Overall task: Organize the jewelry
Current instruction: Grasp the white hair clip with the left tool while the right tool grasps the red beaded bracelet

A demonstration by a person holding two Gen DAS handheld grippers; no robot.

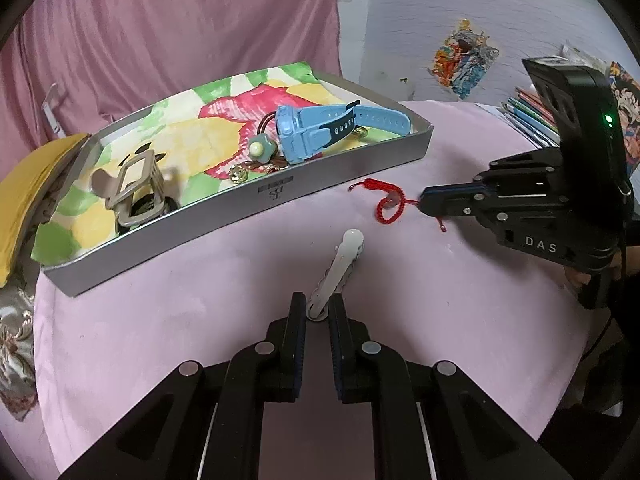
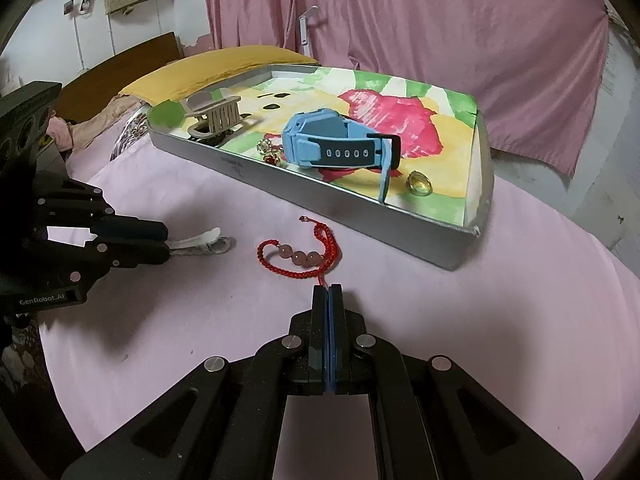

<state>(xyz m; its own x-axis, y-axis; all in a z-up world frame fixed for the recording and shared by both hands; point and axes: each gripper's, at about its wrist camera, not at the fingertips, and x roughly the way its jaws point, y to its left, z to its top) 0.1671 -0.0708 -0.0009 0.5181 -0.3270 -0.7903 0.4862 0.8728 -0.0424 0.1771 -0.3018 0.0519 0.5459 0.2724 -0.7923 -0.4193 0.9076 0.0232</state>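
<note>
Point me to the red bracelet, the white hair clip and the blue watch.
red bracelet (image 2: 298, 258), right wrist view, on the middle pink bead.
white hair clip (image 1: 340, 264), left wrist view, mid-length on its body.
blue watch (image 2: 316, 140), right wrist view, on the watch case.

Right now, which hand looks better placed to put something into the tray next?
Either, but the left slightly: its fingers are shut on the white hair clip, a firm hold. The right gripper pinches only the red bracelet's cord end. Both are near the tray.

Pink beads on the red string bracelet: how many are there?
3. They sit side by side on the red string bracelet lying on the pink cloth: left, middle, right. None seems hidden.
</note>
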